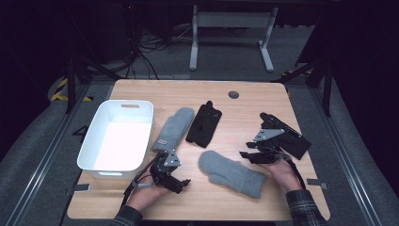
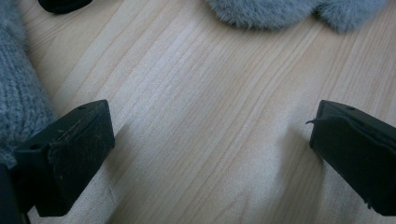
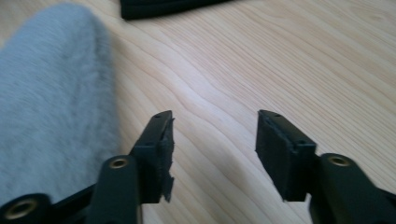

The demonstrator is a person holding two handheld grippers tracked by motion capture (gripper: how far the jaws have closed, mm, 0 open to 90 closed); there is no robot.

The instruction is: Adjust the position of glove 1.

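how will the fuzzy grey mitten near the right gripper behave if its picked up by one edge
The grey mitten lies flat and soft on the table, so it will probably droop and fold rather than stay stiff. Its fluffy pile looks grippy, so slipping seems unlikely. It should be light and will not roll.

The right gripper [image 3: 214,149] points down at the wooden table [image 3: 280,60], its two black jaws standing apart with bare wood between them and nothing held. A grey fuzzy mitten [image 3: 51,93] lies to the left of the jaws, its edge just beside the left jaw, whether touching it cannot be told. At the top edge a black glove [image 3: 163,7] lies on the table, well beyond the jaws and apart from the mitten. The jaw pads look worn and frayed at their edges.
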